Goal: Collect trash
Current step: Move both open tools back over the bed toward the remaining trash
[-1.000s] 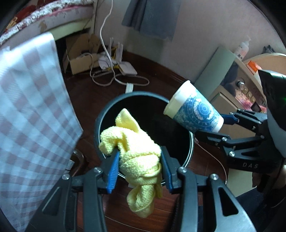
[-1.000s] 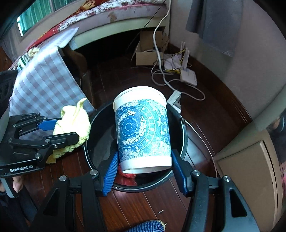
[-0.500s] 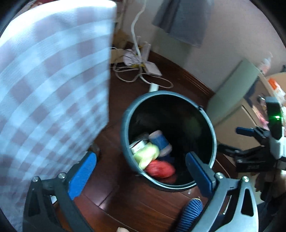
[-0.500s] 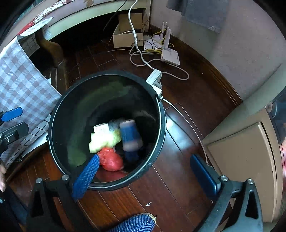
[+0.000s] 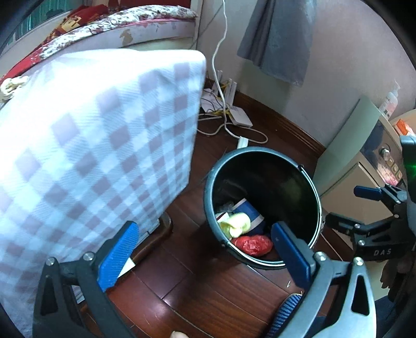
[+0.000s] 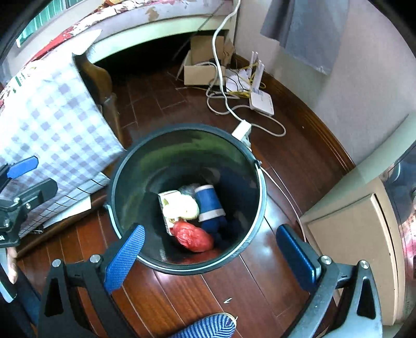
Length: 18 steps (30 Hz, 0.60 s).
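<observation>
Gaping wide and empty, both grippers' jaws hang above the bin (image 6: 124, 166).

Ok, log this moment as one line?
left gripper: open, empty | right gripper: open, empty | blue cup, yellow cloth: in black bin | phase: drop done

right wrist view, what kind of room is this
Probably a bedroom at home: a bed with a floral cover along the wall, a router with tangled cables on the wooden floor, and a black trash bin.
</observation>
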Each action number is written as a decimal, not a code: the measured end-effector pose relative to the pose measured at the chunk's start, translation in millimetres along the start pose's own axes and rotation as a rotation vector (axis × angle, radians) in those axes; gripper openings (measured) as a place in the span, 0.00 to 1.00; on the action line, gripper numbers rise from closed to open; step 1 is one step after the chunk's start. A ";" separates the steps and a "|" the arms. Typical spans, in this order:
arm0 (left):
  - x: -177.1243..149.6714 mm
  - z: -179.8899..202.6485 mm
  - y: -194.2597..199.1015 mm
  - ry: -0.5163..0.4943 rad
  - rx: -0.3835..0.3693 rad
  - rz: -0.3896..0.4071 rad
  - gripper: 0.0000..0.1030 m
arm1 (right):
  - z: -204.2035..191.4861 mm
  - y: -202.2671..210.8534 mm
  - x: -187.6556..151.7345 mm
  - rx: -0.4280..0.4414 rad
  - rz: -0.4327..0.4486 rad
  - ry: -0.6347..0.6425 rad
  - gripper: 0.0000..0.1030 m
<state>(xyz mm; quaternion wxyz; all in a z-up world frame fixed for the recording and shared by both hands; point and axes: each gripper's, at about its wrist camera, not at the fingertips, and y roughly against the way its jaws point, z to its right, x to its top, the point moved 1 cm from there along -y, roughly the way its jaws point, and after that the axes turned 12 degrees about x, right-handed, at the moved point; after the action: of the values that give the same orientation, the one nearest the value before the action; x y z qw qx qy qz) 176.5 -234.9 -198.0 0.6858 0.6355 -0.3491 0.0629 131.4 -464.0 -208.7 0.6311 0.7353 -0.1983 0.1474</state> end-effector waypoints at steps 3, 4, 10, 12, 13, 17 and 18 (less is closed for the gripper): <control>-0.8 -8.4 10.0 0.015 0.005 0.007 0.99 | -13.1 9.0 3.0 0.010 0.019 0.013 0.99; -0.6 -11.9 14.8 0.020 0.011 0.014 0.99 | -18.8 12.5 4.3 0.014 0.026 0.021 0.99; 1.4 -34.0 46.0 0.052 0.042 0.061 0.99 | -47.8 32.6 16.2 0.039 0.075 0.062 0.99; 2.2 -41.8 57.2 0.069 0.052 0.083 0.99 | -61.5 42.0 22.5 0.049 0.098 0.081 0.99; 2.8 -46.3 63.1 0.081 0.058 0.096 0.99 | -69.3 46.9 26.0 0.054 0.112 0.094 0.99; 4.1 -68.7 80.3 0.109 0.091 0.130 0.99 | -94.3 61.0 36.5 0.071 0.145 0.136 0.99; 4.1 -74.8 84.3 0.120 0.098 0.138 0.99 | -102.0 64.3 39.7 0.076 0.153 0.151 0.99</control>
<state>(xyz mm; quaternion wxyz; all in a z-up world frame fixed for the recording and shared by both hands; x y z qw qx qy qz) 164.7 -152.3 -122.1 0.6676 0.6379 -0.3467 0.1649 139.0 -375.5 -117.9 0.6026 0.7283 -0.2002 0.2576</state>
